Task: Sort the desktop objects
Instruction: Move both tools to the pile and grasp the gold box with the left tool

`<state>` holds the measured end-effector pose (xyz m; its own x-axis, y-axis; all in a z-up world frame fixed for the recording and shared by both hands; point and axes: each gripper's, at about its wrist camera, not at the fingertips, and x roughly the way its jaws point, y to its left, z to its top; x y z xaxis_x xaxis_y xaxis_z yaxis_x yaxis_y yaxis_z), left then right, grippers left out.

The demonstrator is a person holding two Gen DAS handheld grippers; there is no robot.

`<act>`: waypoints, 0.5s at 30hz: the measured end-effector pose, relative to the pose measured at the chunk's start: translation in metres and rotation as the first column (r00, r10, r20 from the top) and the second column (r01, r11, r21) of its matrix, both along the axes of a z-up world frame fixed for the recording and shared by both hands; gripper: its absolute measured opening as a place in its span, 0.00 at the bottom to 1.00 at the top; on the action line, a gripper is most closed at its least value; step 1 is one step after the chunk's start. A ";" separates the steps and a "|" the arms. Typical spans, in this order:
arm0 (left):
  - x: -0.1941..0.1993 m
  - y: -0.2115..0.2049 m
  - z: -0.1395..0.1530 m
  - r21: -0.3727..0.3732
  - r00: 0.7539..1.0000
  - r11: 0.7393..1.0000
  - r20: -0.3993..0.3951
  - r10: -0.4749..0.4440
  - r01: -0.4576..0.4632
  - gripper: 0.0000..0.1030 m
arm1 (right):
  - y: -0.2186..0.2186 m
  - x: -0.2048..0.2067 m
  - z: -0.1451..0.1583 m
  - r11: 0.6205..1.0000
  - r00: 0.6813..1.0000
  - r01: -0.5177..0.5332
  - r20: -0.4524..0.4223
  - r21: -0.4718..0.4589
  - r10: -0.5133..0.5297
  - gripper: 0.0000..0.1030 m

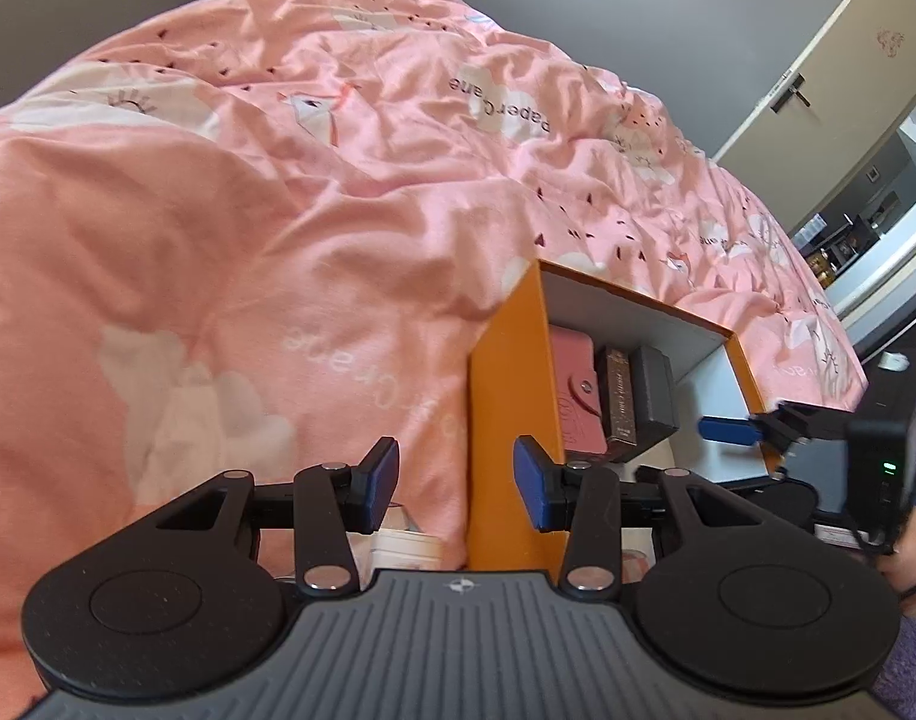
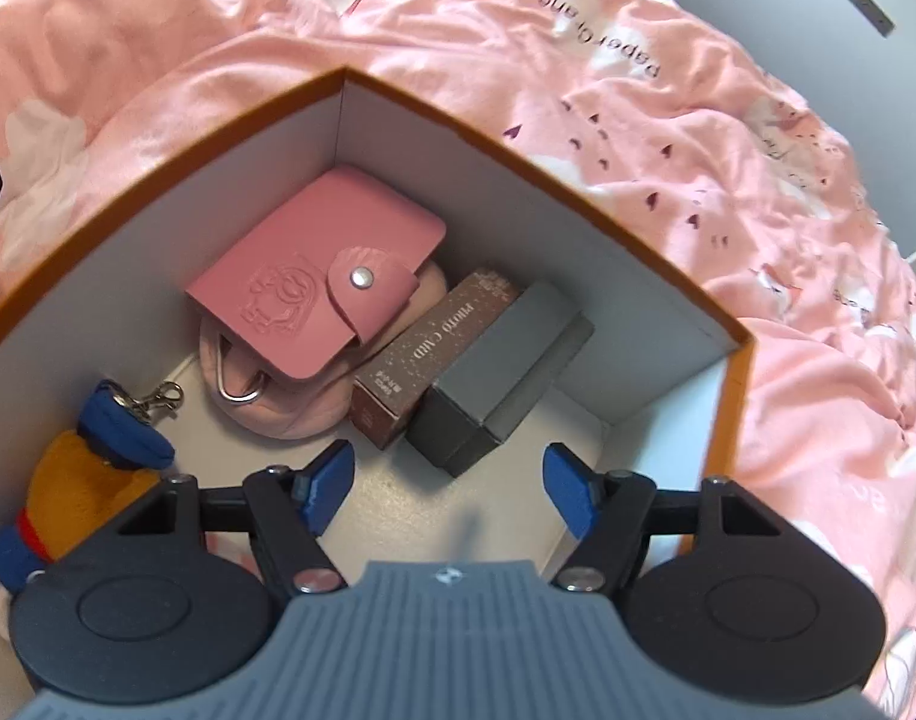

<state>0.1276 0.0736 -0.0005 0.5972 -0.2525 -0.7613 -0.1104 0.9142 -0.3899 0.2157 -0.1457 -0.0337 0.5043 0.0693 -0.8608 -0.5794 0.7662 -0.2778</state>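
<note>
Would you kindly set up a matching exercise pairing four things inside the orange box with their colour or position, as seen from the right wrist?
Things:
1. card wallet
2. PHOTO CARD box
3. grey box
4. plush keychain toy

Descriptions:
A. orange body, blue cap, by the left wall
B. pink, snap-buttoned, lying on a pink pouch
C. plain, right of the lettered box
D. brown and speckled, between wallet and grey box

Pairs: 1-B, 2-D, 3-C, 4-A

Brown box [image 2: 437, 354] reads "PHOTO CARD"; duvet [image 1: 338, 180] "Paper Crane" (upside down).
</note>
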 end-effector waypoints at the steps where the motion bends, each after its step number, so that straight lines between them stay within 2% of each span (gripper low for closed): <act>1: -0.003 0.005 0.002 0.005 1.000 1.000 -0.002 0.009 -0.009 0.47 | -0.001 -0.002 0.006 1.000 1.000 0.002 0.016 0.024 -0.003 0.68; 5: -0.016 0.026 0.014 0.041 0.999 0.998 -0.009 0.051 -0.051 0.47 | -0.001 -0.022 0.035 0.986 0.998 0.000 0.065 0.166 -0.011 0.62; 9: -0.030 0.041 0.022 0.106 0.994 0.990 -0.036 0.098 -0.094 0.47 | 0.009 -0.038 0.063 0.945 0.996 -0.031 0.088 0.324 0.002 0.56; 12: -0.043 0.049 0.023 0.132 0.992 0.984 -0.044 0.122 -0.115 0.47 | 0.024 -0.047 0.075 0.918 0.997 -0.048 0.078 0.395 0.018 0.51; 15: -0.054 0.054 0.020 0.151 0.991 0.982 -0.060 0.122 -0.112 0.47 | 0.045 -0.058 0.080 0.894 0.998 -0.055 0.030 0.444 0.046 0.46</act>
